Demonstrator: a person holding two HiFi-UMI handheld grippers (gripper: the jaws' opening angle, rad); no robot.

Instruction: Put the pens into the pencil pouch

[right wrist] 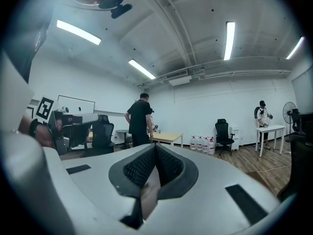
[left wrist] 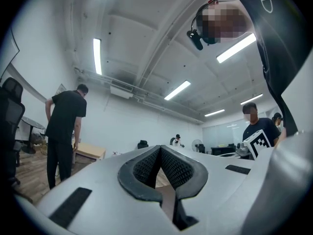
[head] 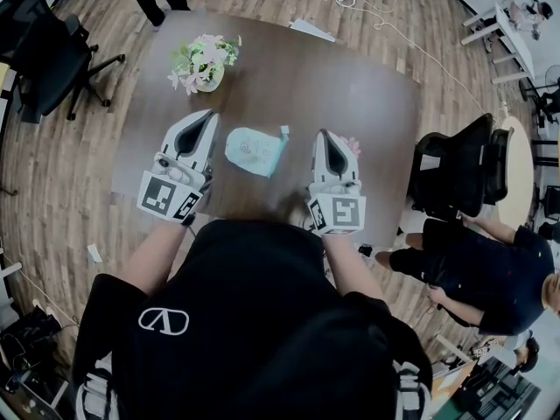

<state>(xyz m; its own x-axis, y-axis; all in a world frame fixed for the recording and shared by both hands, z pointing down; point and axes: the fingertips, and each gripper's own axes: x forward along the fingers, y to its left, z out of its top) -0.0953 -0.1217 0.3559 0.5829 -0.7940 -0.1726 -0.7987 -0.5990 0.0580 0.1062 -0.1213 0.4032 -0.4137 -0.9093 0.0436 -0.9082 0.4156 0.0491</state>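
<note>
Our pale blue fabric pencil pouch [head: 255, 150] lies on the dark brown wooden surface [head: 350, 77]. The left gripper [head: 206, 119] and right gripper [head: 325, 138] flank the pouch, both closed and empty. We see no loose pens, so the packing looks finished.

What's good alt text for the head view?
A person in black holds the left tool and right tool, both shut and empty, over a dark table, with a pale blue pencil pouch lying between them. A vase of flowers stands farther back on the left; office chairs stand around on the wooden floor.
</note>
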